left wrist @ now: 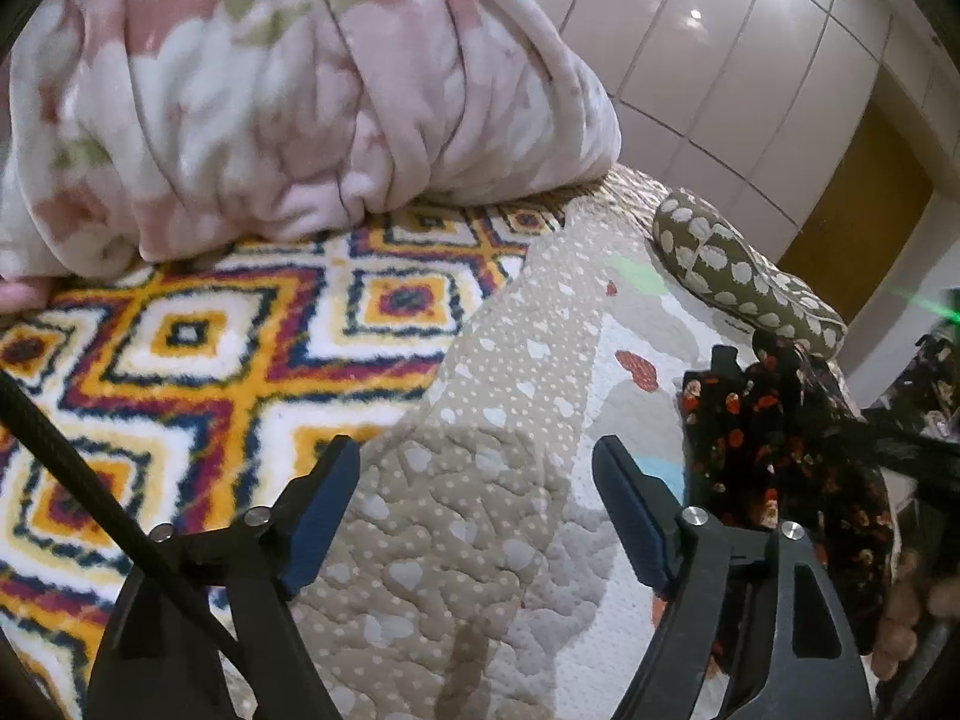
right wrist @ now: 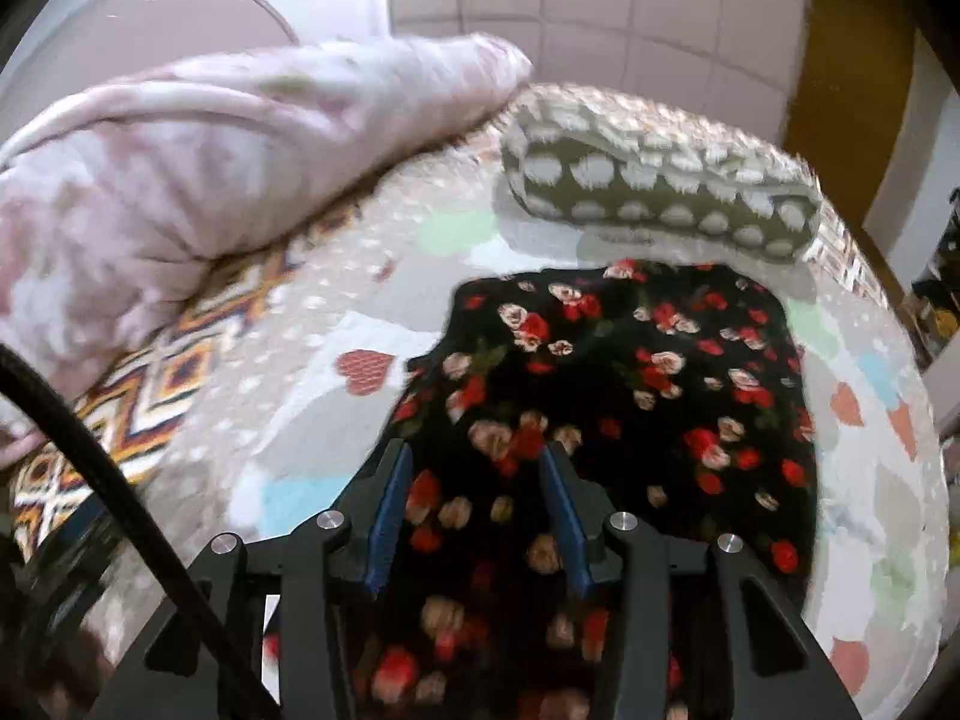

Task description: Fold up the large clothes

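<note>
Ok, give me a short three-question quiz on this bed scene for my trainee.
1. True or false: the left gripper has cloth pinched between its jaws.
2. What lies just beyond the black floral garment on the bed? A: a dotted olive pillow. B: a laundry basket. C: a pair of shoes.
3. Name the bulky thing piled on the far end of the geometric blanket.

Key: 1 false, the jaws stand open over the quilted bedspread with nothing between them. 2 A. 3 the pink floral blanket.
</note>
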